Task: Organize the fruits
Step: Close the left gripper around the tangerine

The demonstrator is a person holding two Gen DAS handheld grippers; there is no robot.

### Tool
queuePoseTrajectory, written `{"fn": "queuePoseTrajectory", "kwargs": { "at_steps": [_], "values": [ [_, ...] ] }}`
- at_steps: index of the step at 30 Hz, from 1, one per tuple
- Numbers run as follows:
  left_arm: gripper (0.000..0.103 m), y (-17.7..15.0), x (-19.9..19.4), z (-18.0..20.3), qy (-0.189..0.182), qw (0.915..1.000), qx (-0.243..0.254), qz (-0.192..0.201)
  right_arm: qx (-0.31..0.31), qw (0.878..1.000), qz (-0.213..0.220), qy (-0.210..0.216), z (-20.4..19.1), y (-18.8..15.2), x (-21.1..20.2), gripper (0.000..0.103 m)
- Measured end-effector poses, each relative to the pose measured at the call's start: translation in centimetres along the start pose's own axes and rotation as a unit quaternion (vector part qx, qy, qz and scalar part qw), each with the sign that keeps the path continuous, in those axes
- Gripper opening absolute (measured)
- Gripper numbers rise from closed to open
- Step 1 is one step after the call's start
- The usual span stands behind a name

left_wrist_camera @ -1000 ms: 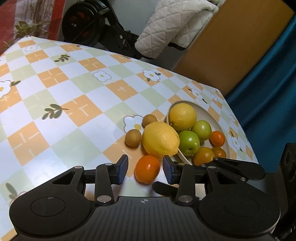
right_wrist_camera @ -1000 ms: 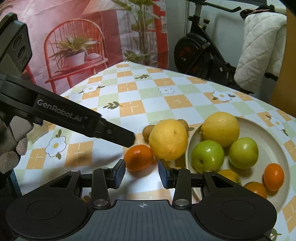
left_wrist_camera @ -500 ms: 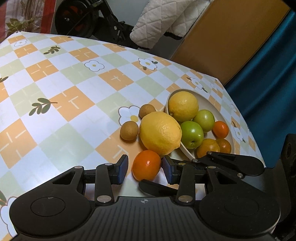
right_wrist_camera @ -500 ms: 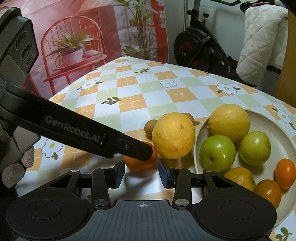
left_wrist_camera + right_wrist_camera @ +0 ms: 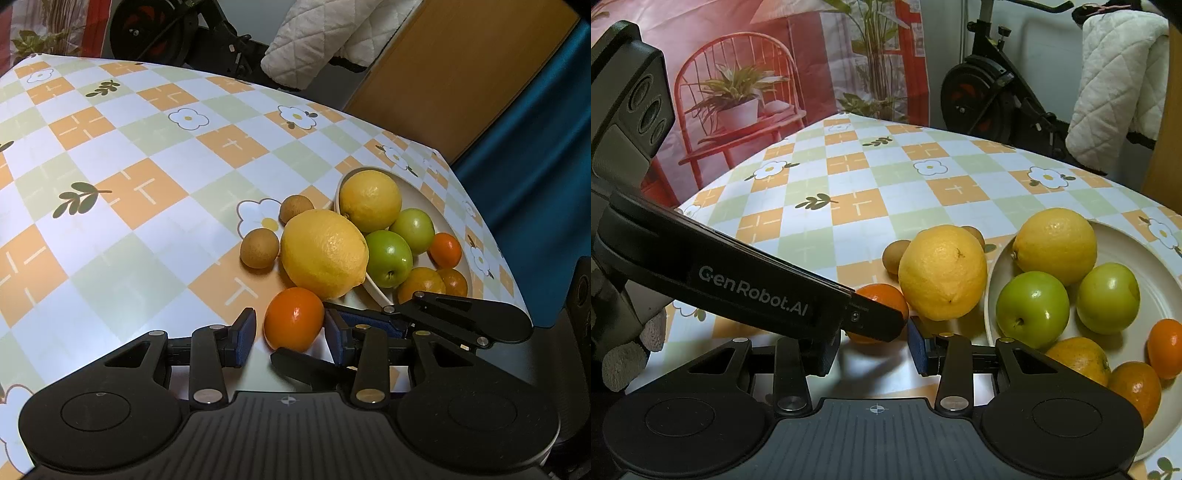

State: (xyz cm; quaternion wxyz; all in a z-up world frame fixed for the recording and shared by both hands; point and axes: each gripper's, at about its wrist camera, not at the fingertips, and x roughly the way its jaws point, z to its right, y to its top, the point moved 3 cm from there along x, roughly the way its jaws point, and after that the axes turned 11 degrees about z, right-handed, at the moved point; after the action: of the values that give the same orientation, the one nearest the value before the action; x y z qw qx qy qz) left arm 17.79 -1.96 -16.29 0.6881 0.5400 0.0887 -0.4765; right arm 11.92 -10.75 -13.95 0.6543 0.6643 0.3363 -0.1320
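Observation:
A small orange point(image 5: 293, 318) lies on the checked tablecloth between the fingers of my open left gripper point(image 5: 291, 334), which do not touch it. A big lemon point(image 5: 324, 253) lies just beyond it, beside two brown kiwis point(image 5: 259, 247). The white plate point(image 5: 417, 192) holds a lemon, two green apples point(image 5: 388, 257) and small oranges. In the right wrist view my right gripper point(image 5: 873, 350) is open and empty just behind the same orange point(image 5: 886, 297), which the left gripper's finger partly hides. The plate point(image 5: 1137, 243) is at the right there.
The table's right edge point(image 5: 491, 221) runs close behind the plate. An exercise bike point(image 5: 990, 92) and a quilted cloth point(image 5: 1115, 85) stand beyond the far edge. The left gripper's body point(image 5: 701, 273) crosses the right wrist view at left.
My left gripper has moved forward so that the small orange now lies between its fingers. Its finger now covers part of the orange in the right wrist view. The fruits have not moved.

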Motion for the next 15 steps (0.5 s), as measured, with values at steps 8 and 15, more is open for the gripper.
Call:
{"fn": "queuePoseTrajectory", "kwargs": {
  "at_steps": [8, 15],
  "values": [
    [0.04, -0.36, -0.22, -0.03, -0.002, 1.0, -0.001, 0.003, -0.001, 1.0, 0.003, 0.003, -0.17, 0.24, -0.18, 0.035],
    [0.038, -0.84, -0.69, 0.16, -0.003, 1.0, -0.001, 0.004, 0.003, 1.0, 0.002, 0.005, -0.42, -0.09, -0.69, 0.035]
  ]
}}
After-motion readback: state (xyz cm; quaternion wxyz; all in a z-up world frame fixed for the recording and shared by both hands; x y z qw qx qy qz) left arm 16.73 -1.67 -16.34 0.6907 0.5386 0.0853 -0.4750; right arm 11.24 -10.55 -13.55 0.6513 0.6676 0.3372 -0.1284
